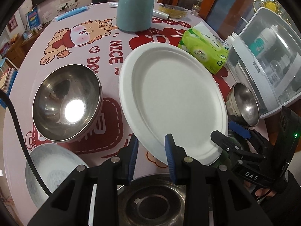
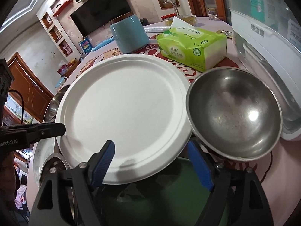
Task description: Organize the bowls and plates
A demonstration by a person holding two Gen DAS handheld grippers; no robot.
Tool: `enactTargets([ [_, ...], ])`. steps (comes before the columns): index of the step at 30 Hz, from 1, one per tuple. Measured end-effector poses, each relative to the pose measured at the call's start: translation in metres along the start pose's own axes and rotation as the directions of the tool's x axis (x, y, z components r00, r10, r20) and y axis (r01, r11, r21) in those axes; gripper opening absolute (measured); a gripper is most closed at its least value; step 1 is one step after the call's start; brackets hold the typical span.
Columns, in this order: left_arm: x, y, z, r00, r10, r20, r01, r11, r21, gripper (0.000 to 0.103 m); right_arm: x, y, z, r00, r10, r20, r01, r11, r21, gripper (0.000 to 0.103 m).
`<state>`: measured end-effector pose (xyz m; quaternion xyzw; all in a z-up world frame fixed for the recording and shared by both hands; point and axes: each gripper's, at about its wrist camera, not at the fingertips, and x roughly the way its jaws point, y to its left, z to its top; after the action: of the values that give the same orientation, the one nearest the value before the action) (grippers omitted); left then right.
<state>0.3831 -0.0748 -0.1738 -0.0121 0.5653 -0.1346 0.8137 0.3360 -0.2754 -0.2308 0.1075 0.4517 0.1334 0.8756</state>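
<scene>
A white paper plate (image 1: 173,101) hangs tilted above the table, and my left gripper (image 1: 152,155) is shut on its near rim, one blue pad over the rim and one under it. In the right wrist view that plate (image 2: 124,111) has its near edge between the wide-apart pads of my open right gripper (image 2: 153,166), which do not press on it. The left gripper's finger (image 2: 47,130) lies on the plate's left edge. Stacked steel bowls (image 1: 67,103) stand at the left. A smaller steel bowl (image 2: 235,113) sits to the right of the plate.
A patterned ceramic plate (image 1: 50,171) and a steel dish (image 1: 152,203) lie near the table's front edge, a dark green dish (image 2: 160,197) under my right gripper. Behind stand a teal jar (image 1: 134,11) and a green tissue pack (image 1: 205,50); a white appliance (image 1: 269,64) is at the right.
</scene>
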Motion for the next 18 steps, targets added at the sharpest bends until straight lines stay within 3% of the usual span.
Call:
enactTargets([
  [3, 0.002, 0.001, 0.0, 1.0, -0.004, 0.0, 0.004, 1.0, 0.004, 0.027, 0.0, 0.0, 0.0, 1.0, 0.002, 0.008, -0.002, 1.0, 0.008, 0.08],
  [6, 0.003, 0.0, 0.0, 1.0, -0.001, -0.001, 0.001, 1.0, 0.004, 0.027, 0.001, 0.0, -0.001, 1.0, -0.013, 0.011, 0.013, 1.0, 0.003, 0.073],
  [14, 0.006, 0.004, -0.001, 1.0, 0.005, -0.006, -0.005, 1.0, -0.001, 0.028, -0.002, -0.009, -0.001, 0.998, -0.061, 0.023, 0.061, 0.998, 0.026, 0.037],
  [18, 0.005, 0.003, -0.001, 1.0, 0.009, -0.004, -0.009, 1.0, 0.006, 0.028, -0.003, -0.014, -0.002, 0.998, -0.06, 0.03, 0.058, 0.997, 0.051, 0.028],
])
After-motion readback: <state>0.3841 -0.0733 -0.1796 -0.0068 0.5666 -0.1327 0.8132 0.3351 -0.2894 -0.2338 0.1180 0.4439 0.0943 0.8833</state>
